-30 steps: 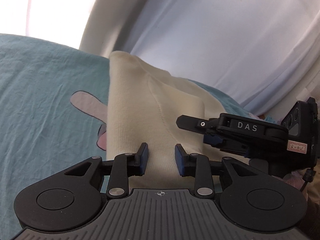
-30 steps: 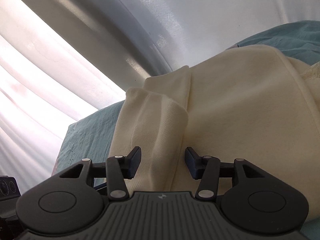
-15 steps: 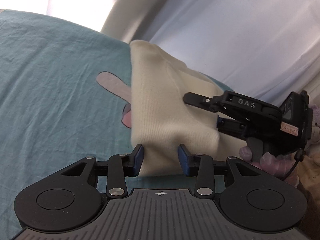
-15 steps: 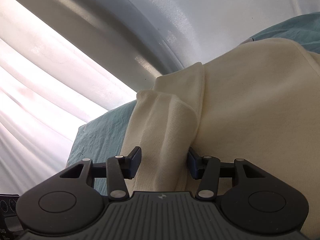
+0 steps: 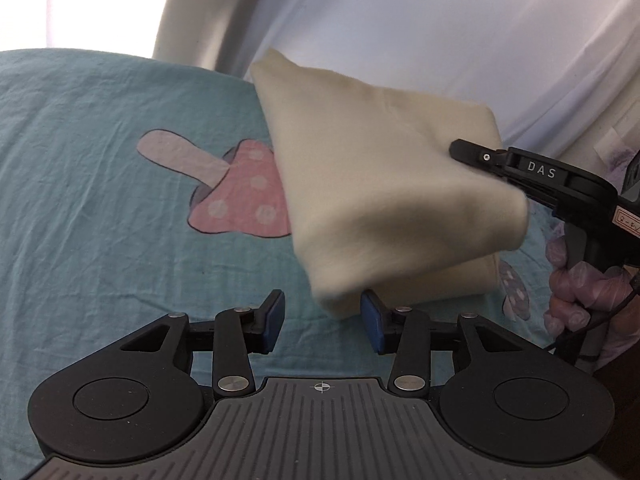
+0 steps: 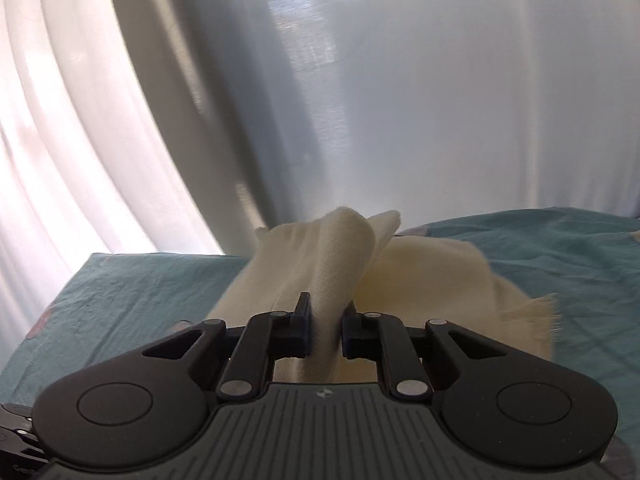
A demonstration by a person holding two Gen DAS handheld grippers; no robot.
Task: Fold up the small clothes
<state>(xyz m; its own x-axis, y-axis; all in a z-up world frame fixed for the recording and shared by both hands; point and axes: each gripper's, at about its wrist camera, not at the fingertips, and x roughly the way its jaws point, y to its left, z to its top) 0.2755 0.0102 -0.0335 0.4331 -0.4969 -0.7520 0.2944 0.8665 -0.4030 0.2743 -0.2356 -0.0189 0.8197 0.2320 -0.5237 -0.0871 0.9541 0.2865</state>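
White curtains (image 6: 440, 100) hang behind the blue sheet (image 5: 100, 160). A second ago both grippers were wide; now the right gripper (image 6: 325, 326) has pinched the cloth (image 5: 384, 184) and lifts its near right edge. The left gripper (image 5: 322, 318) is wide and holds nothing, so a fold has likely begun.

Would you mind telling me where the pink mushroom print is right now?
In the left wrist view, the pink mushroom print lies left of centre on the teal sheet, its right edge tucked under the cream garment.

Bed with wrinkled teal sheet (image 5: 100, 184), pink mushroom print (image 5: 240, 192), cream folded garment (image 5: 380, 184) partly resting on it
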